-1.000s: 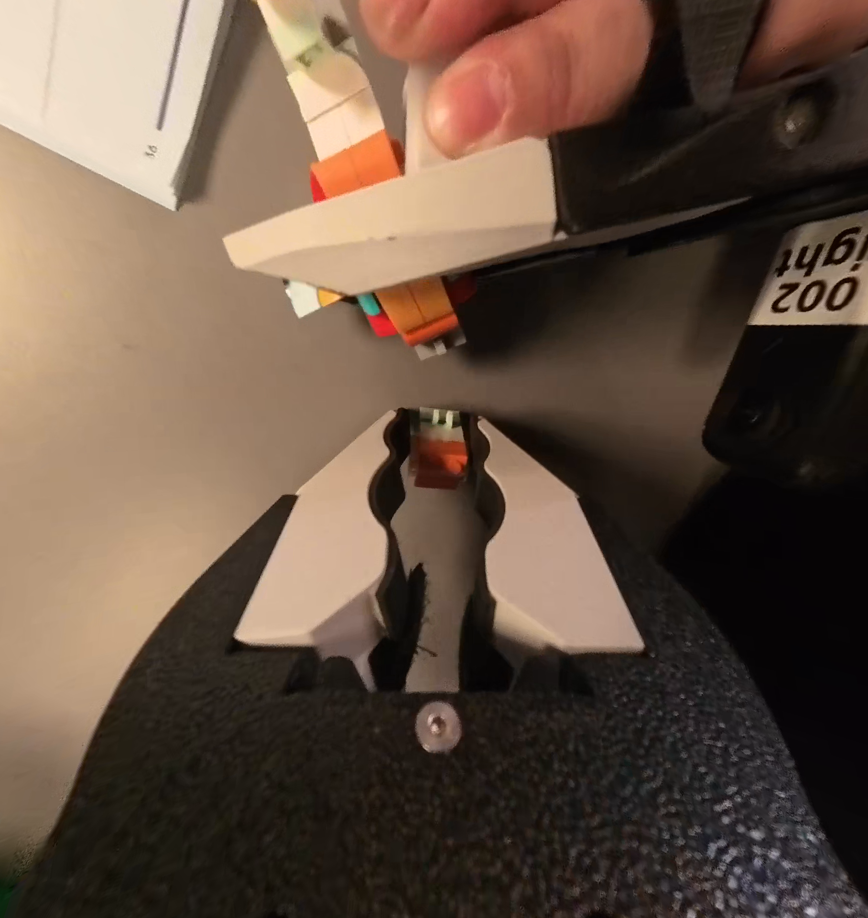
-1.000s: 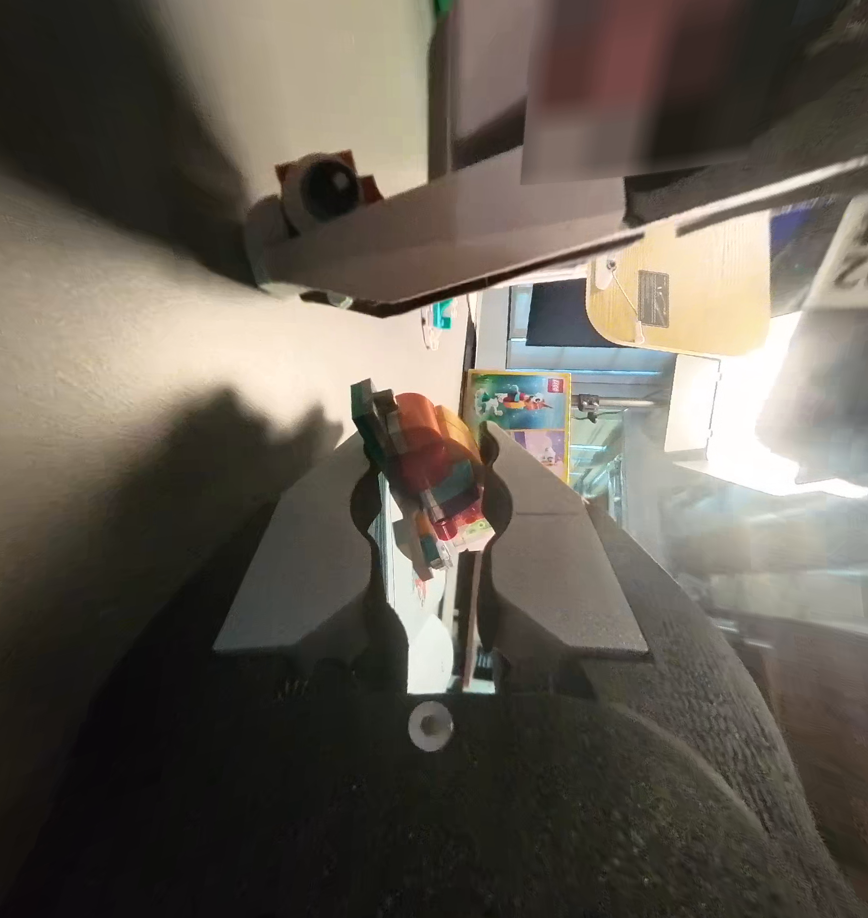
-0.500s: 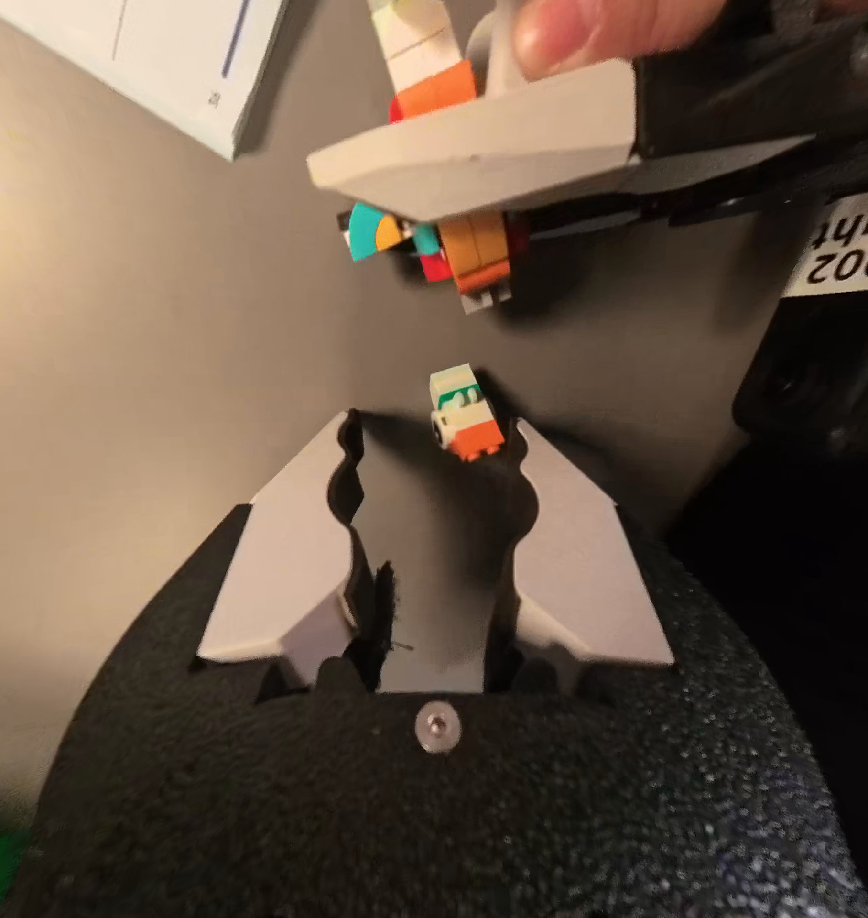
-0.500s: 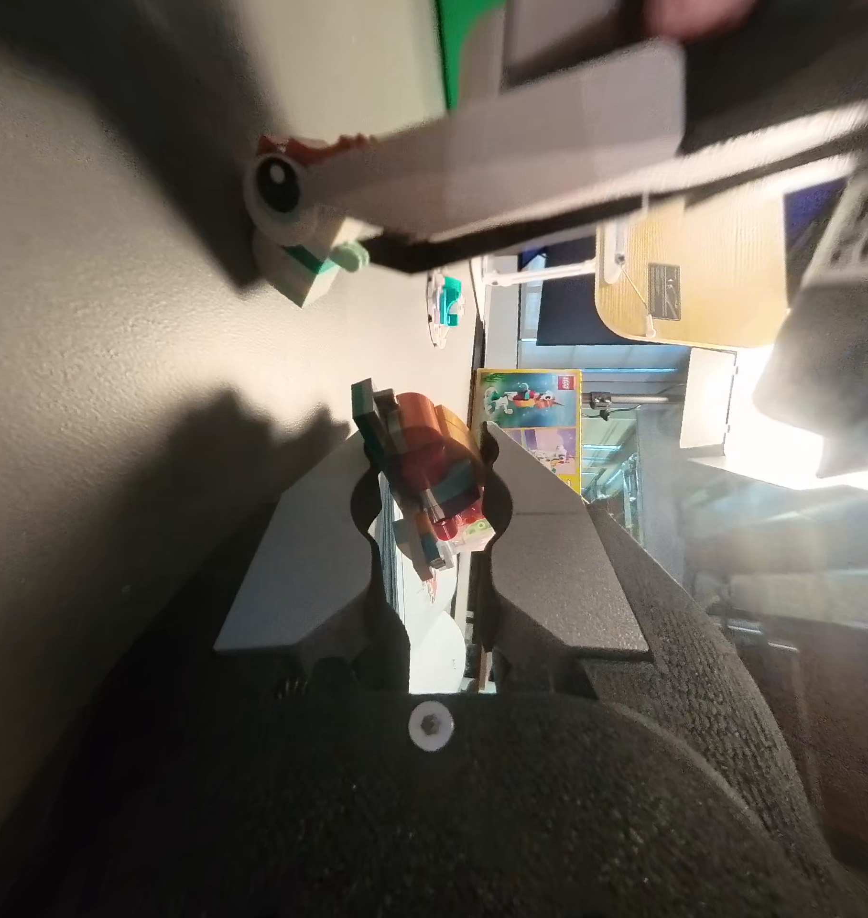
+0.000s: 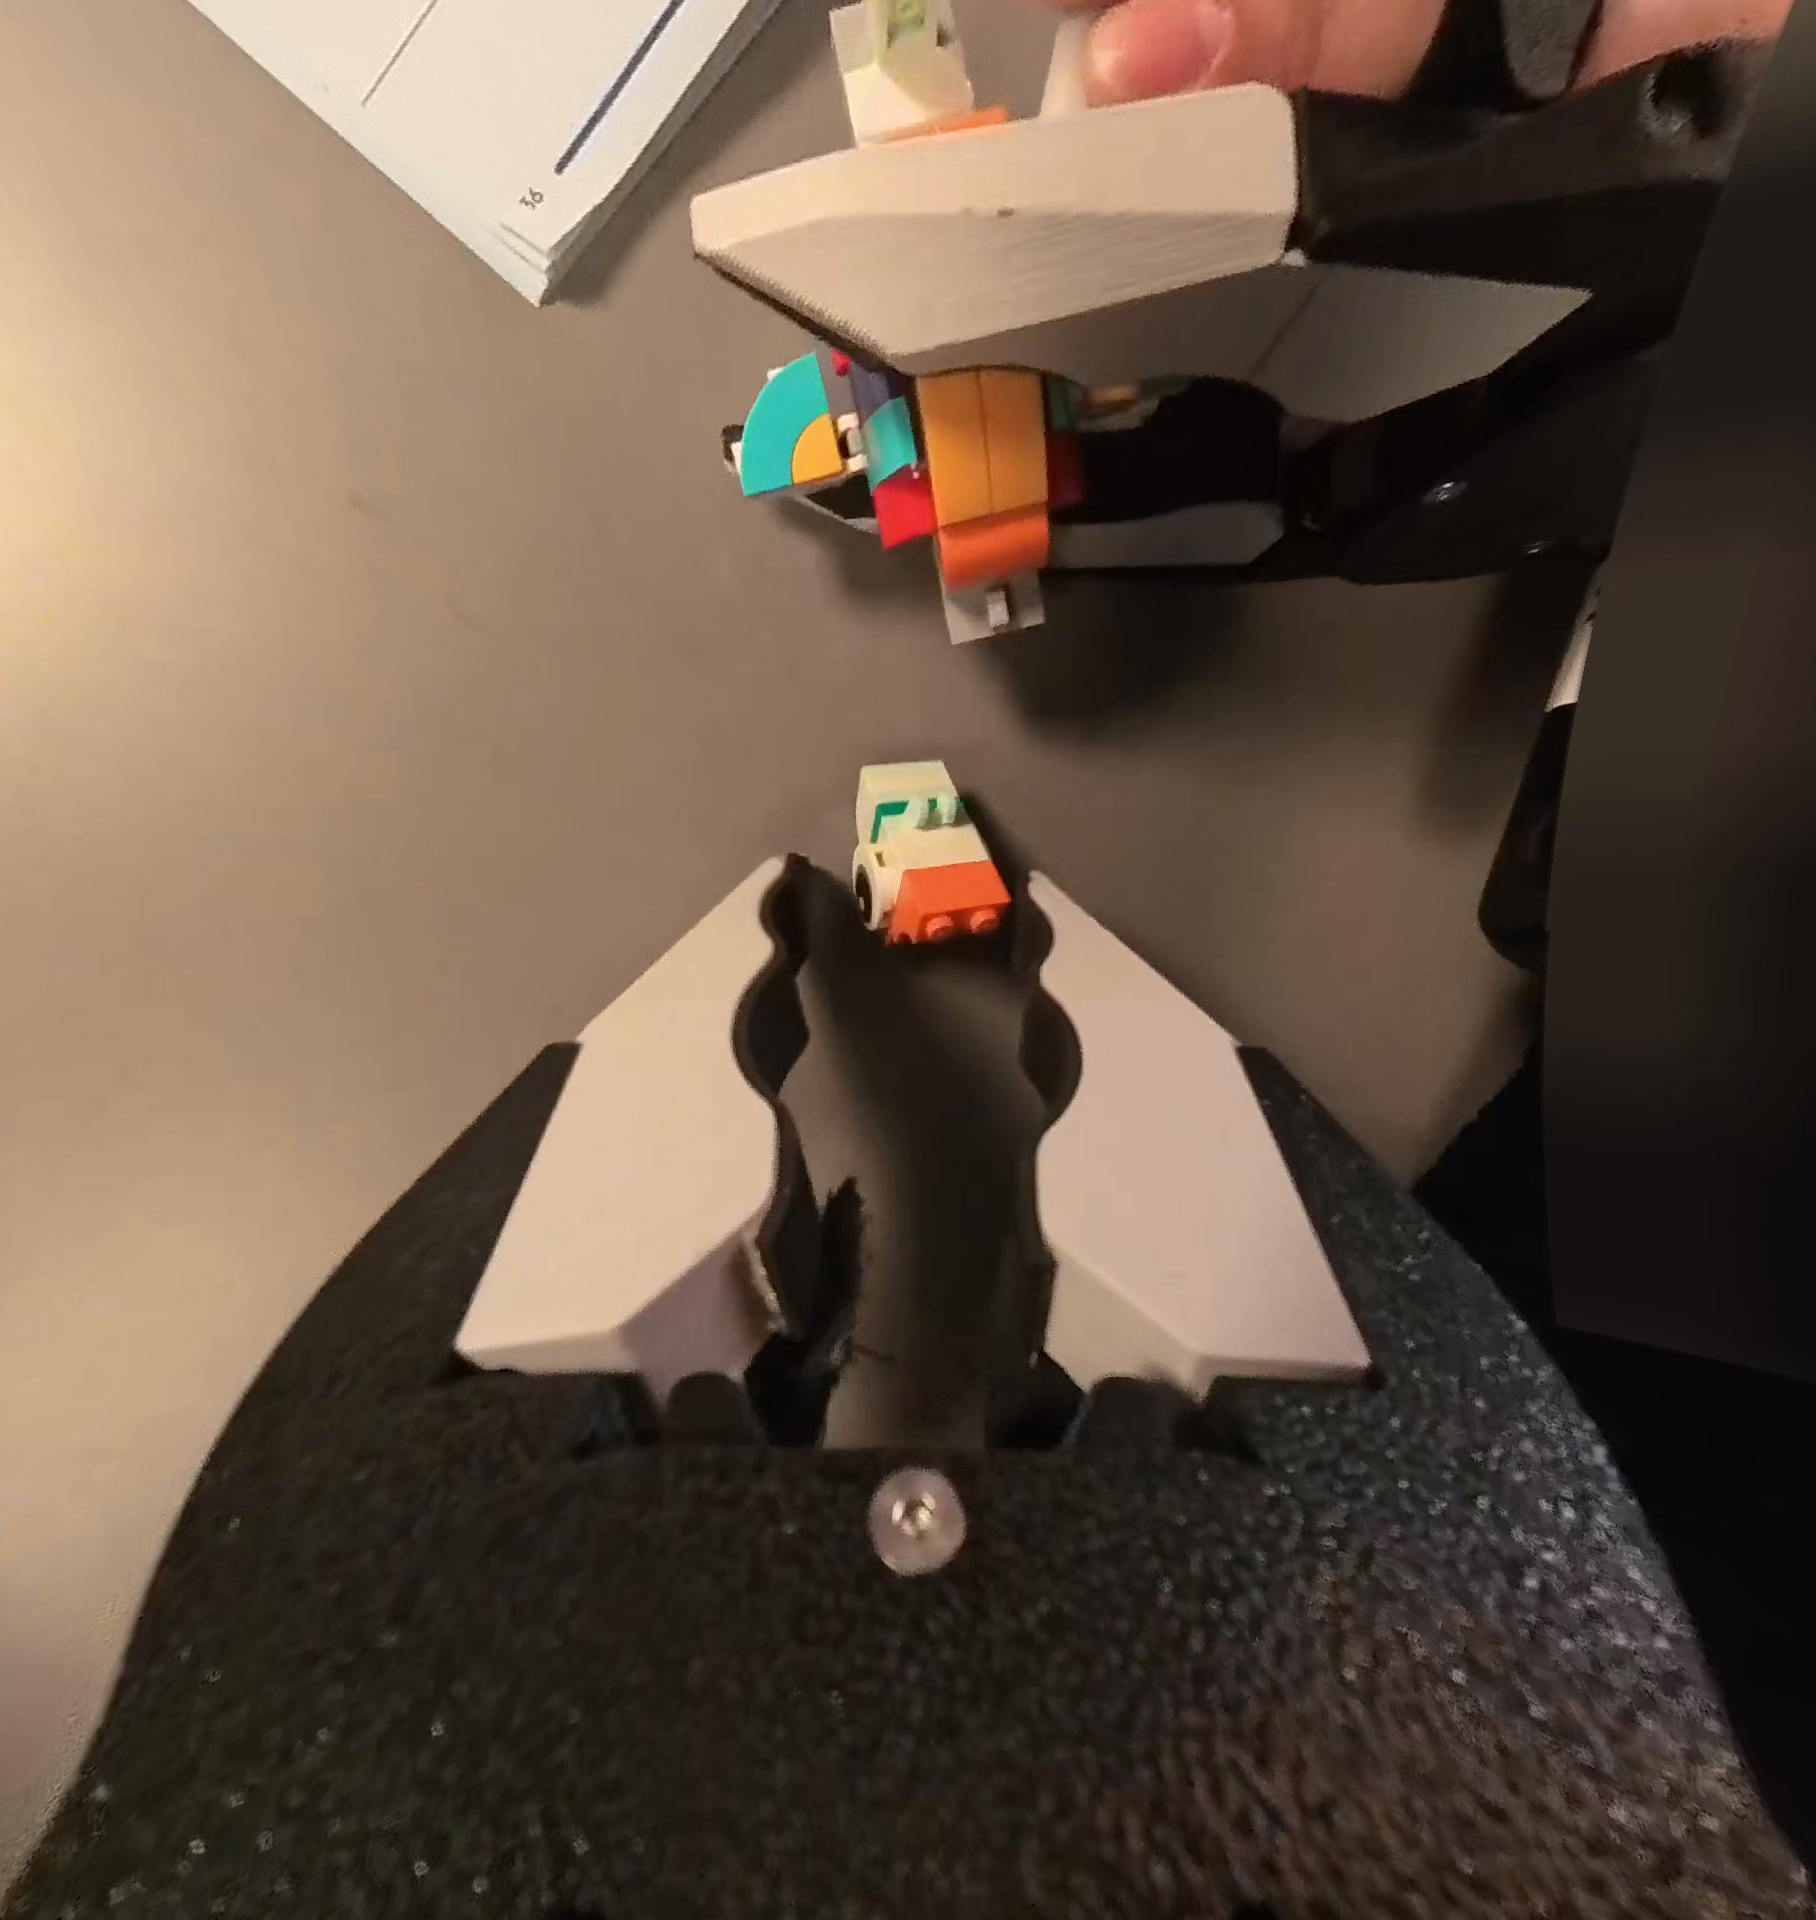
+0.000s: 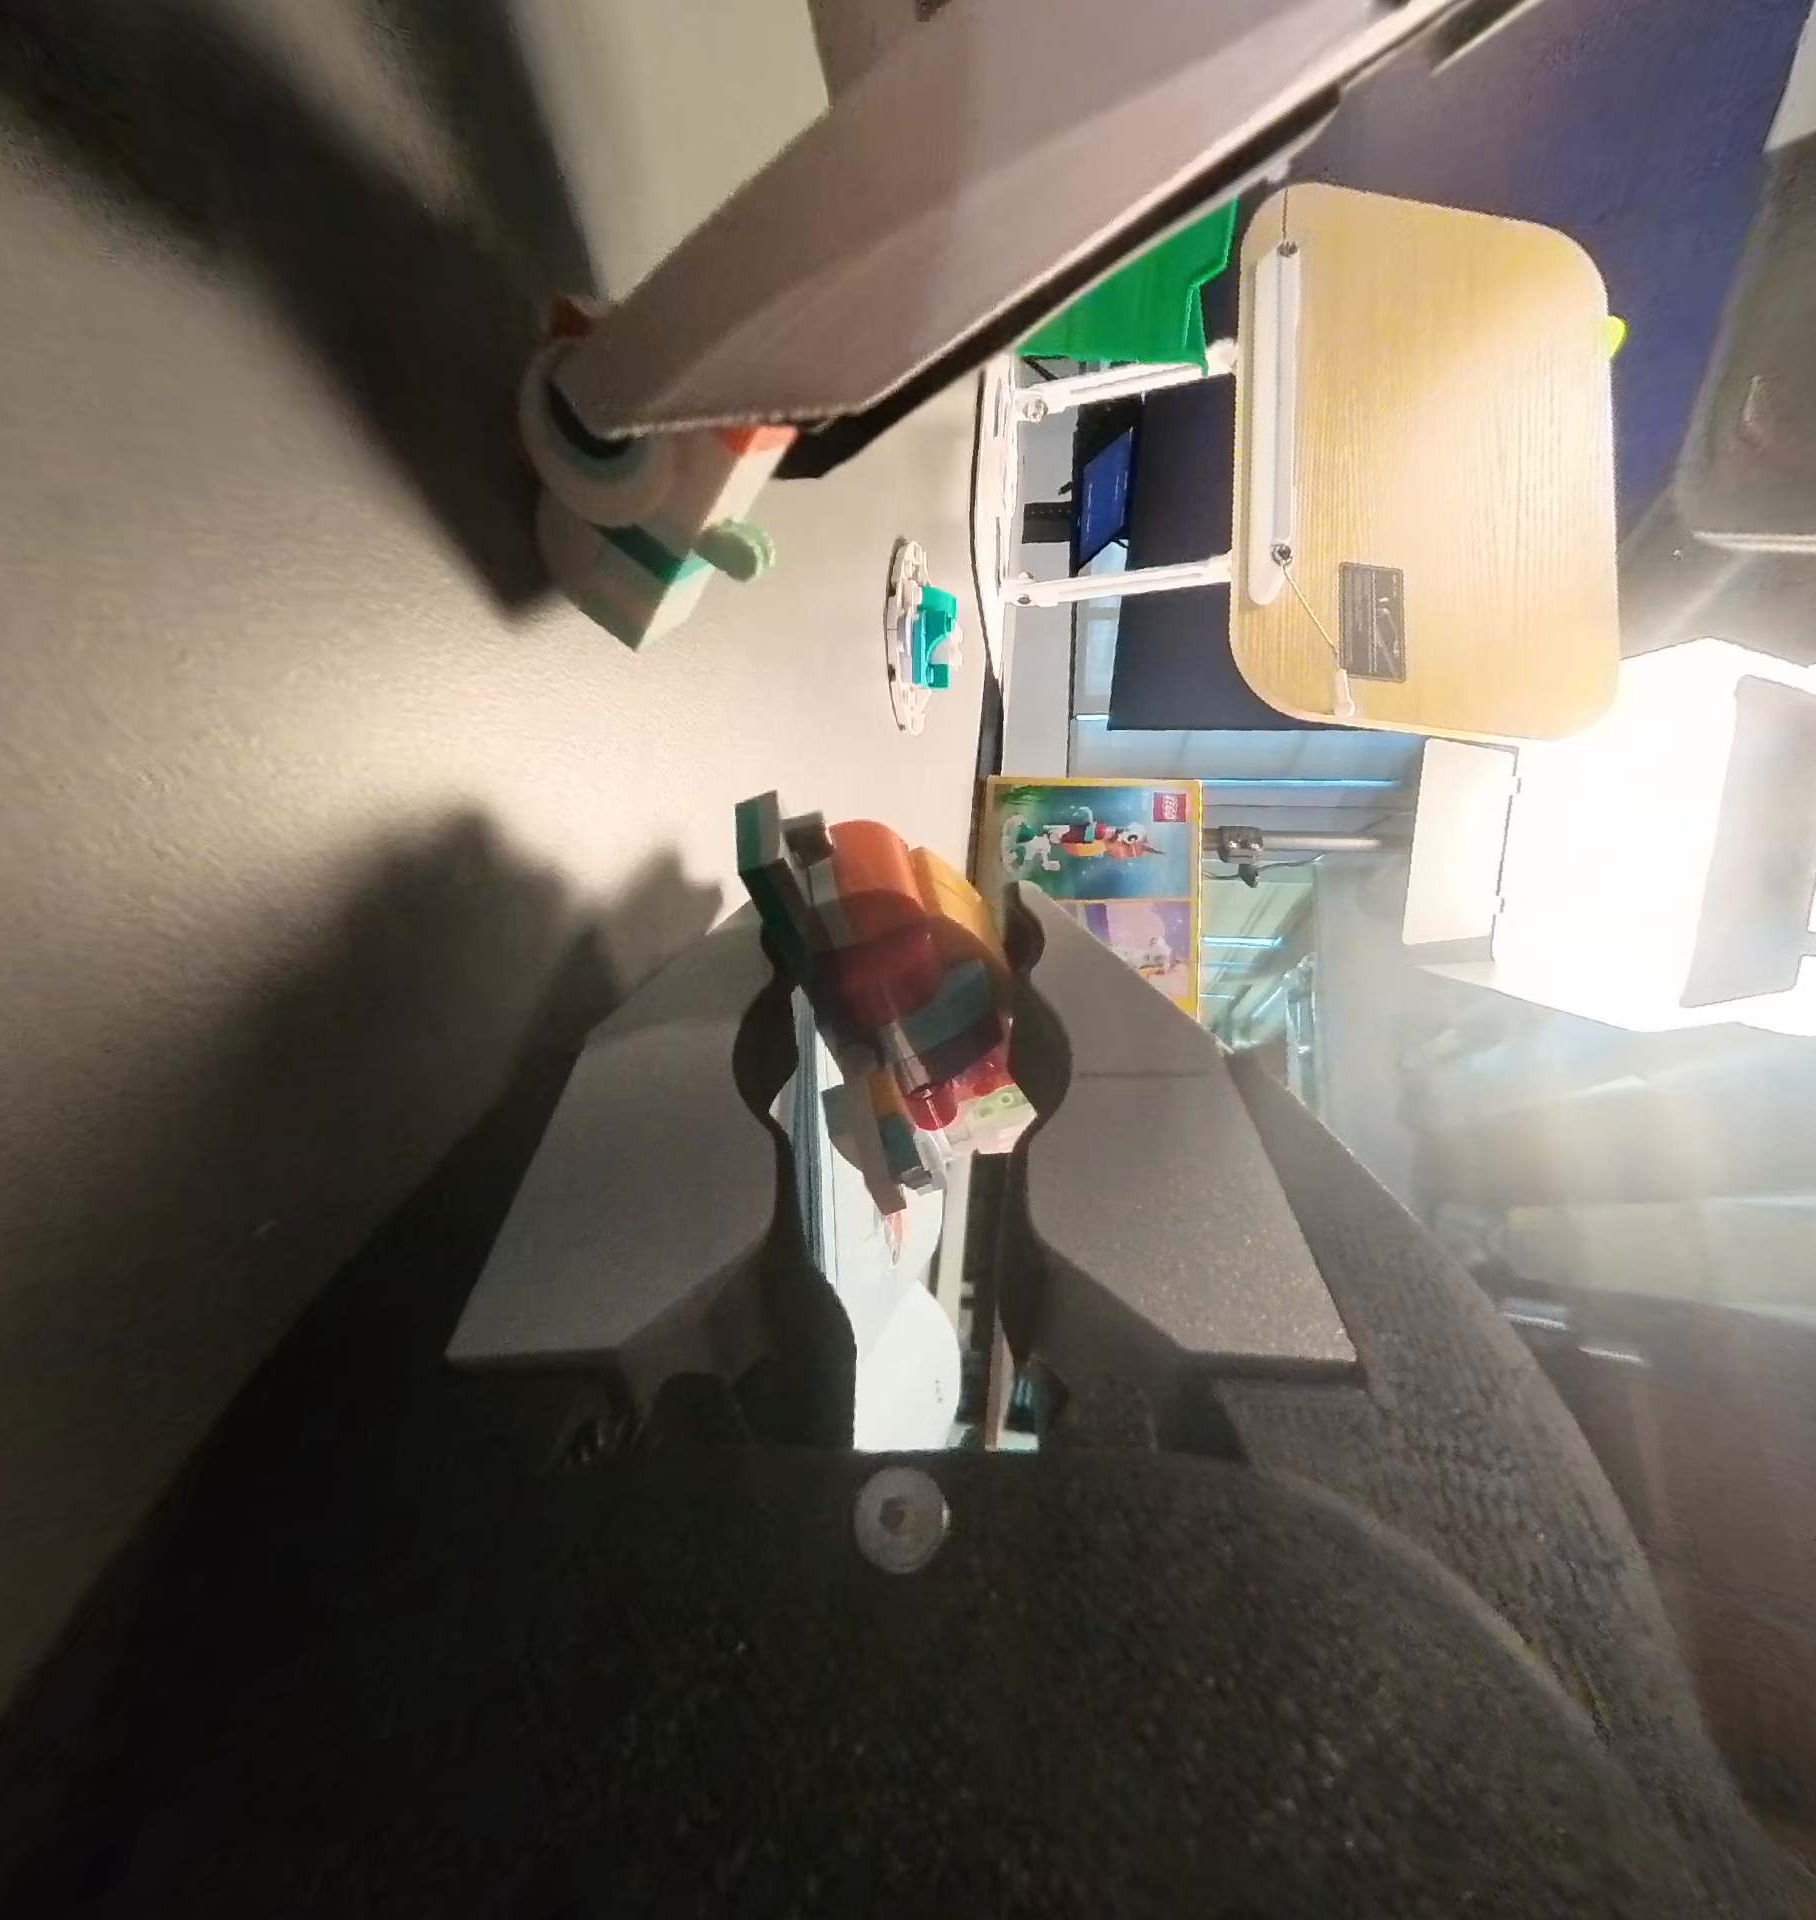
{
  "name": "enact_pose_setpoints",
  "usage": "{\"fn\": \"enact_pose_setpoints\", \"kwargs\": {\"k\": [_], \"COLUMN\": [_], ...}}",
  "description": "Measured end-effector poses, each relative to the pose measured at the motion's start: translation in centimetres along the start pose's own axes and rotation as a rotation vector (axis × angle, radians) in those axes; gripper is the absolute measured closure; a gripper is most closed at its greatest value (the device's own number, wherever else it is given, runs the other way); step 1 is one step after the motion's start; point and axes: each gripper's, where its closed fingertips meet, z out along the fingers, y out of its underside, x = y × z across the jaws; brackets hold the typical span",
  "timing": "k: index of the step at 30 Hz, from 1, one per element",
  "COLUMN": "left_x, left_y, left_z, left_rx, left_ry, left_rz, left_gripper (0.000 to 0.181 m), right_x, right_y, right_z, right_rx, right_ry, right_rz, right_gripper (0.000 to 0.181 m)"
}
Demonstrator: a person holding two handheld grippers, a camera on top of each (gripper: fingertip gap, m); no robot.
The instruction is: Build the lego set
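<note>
In the left wrist view my left gripper (image 5: 912, 902) is open. A small white, mint and orange lego piece (image 5: 919, 847) with an eye lies on the grey table (image 5: 312, 675) just off the fingertips, close to the right one. My right gripper (image 6: 893, 914) is shut on a multicoloured orange, red and teal lego body (image 6: 899, 987). The body also shows in the left wrist view (image 5: 971, 457), held above the table beyond the small piece. In the right wrist view a left finger (image 6: 935, 239) lies over the small piece (image 6: 639, 566).
A white booklet (image 5: 530, 114) lies at the far left. A hand (image 5: 1247, 42) is at the right gripper. The right wrist view shows a white dish (image 6: 899, 717) with a teal piece, the lego box (image 6: 1091, 894), a green baseplate (image 6: 1122, 301) and a wooden board (image 6: 1423, 457).
My left gripper has opened and let go of the small piece, which now lies on the table. My right gripper has moved away from it, still holding the body.
</note>
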Motion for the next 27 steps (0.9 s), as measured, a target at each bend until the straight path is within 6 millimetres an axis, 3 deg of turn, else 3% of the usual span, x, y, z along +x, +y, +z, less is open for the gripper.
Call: {"fn": "enact_pose_setpoints", "kwargs": {"k": [7,18,22,27], "left_x": [0.4,0.6,0.3,-1.5], "left_y": [-0.2,-1.7,-1.0,-0.9], "left_z": [-0.1,-0.7,-0.8,-1.2], "left_rx": [0.010,-0.062,-0.201,-0.462], "left_ry": [0.002,0.008,-0.003,-0.129], "left_rz": [0.039,0.115,0.165,0.336], "left_gripper": [0.159,0.160,0.160,0.160], "right_x": [0.0,-0.4,0.2,1.1], "right_y": [-1.3,-2.0,-0.5,2.5], "right_z": [0.4,-0.1,0.3,0.2], "right_rx": [0.002,0.034,-0.032,-0.113], "right_ry": [0.008,-0.014,0.018,0.060], "right_rz": [-0.079,-0.135,-0.144,-0.122], "right_gripper": [0.145,0.145,0.145,0.145]}}
